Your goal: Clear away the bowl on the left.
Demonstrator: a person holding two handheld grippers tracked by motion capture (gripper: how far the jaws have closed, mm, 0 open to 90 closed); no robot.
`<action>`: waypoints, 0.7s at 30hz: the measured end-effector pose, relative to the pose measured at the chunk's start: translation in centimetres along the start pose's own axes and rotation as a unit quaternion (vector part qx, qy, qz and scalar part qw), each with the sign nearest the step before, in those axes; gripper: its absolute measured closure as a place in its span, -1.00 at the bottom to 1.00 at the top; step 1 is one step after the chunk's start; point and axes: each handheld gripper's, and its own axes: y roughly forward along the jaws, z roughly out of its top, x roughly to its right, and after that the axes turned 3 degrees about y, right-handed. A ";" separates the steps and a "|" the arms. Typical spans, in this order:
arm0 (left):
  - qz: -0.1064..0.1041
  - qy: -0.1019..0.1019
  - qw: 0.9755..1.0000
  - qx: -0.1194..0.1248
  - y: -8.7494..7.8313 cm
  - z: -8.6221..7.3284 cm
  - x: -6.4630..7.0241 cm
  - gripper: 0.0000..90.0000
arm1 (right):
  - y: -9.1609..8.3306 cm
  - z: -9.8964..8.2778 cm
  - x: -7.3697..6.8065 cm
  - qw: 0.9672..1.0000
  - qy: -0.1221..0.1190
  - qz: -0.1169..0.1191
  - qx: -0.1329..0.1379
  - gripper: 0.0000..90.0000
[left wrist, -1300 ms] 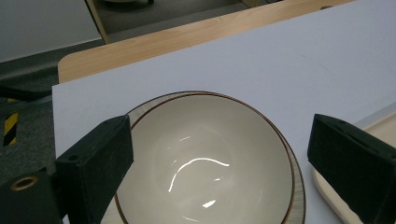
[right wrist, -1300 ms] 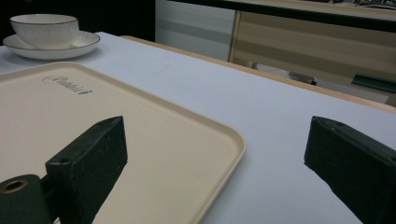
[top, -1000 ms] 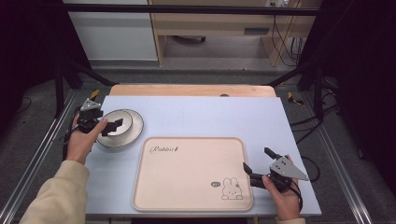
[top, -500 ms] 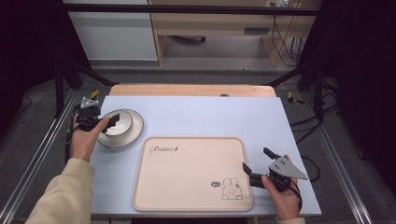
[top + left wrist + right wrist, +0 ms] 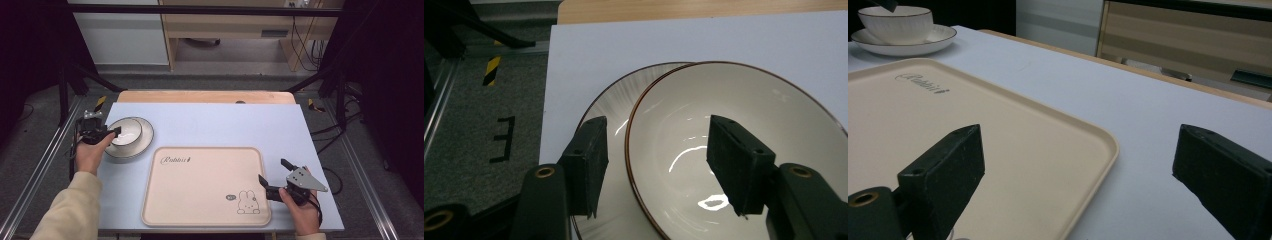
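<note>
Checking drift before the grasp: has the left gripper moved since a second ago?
Yes. The left gripper has slid left, from over the bowl's middle to its left rim; jaws have been closing around that rim.

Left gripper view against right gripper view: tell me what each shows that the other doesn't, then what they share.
Left gripper view alone: the left gripper, whose jaws have just been closing, straddling the bowl's rim, not yet pressing; yellow-black floor tape. Right gripper view alone: the open right gripper over the edge of the beige tray; wooden furniture behind. Both: the bowl on its saucer, and the pale blue table.
</note>
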 end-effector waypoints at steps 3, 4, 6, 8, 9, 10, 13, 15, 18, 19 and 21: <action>0.006 -0.009 1.000 -0.008 0.1 -0.1 -0.2 -0.02 | 0.1 -0.1 0.0 1.000 0.000 0.000 -0.002 -0.85; 0.008 -0.013 1.000 -0.008 0.2 -0.2 -0.3 0.00 | 0.1 -0.1 0.0 1.000 0.000 0.001 -0.003 -0.85; 0.010 -0.020 1.000 -0.011 0.3 -0.2 -0.4 0.01 | 0.1 -0.1 0.0 1.000 0.002 0.001 -0.004 -0.85; 0.013 -0.025 0.999 -0.016 0.4 -0.3 -0.5 0.04 | 0.1 -0.1 0.1 1.000 0.004 0.002 -0.004 -0.85; 0.009 -0.030 0.999 -0.017 0.6 -0.3 -0.5 0.05 | 0.1 -0.1 0.1 1.000 0.006 0.002 -0.005 -0.85; 0.007 -0.036 0.999 -0.019 0.7 -0.4 -0.6 0.06 | 0.1 -0.2 0.1 1.000 0.007 0.002 -0.005 -0.85; 0.003 -0.047 0.999 -0.025 0.9 -0.5 -0.6 0.14 | 0.1 -0.2 0.2 1.000 0.007 0.002 -0.005 -0.85; 0.003 -0.049 0.998 -0.032 1.1 -0.5 -0.6 0.16 | 0.1 -0.2 0.2 1.000 0.009 0.002 -0.005 -0.85; 0.005 -0.059 0.998 -0.032 1.4 -0.5 -0.7 0.25 | 0.1 -0.2 0.2 1.000 0.012 0.004 -0.005 -0.85; 0.005 -0.063 0.998 -0.031 1.4 -0.5 -0.7 0.31 | 0.1 -0.2 0.3 1.000 0.012 0.004 -0.005 -0.85; 0.006 -0.065 0.997 -0.032 1.5 -0.5 -0.8 0.37 | 0.2 -0.3 0.3 1.000 0.013 0.004 -0.006 -0.84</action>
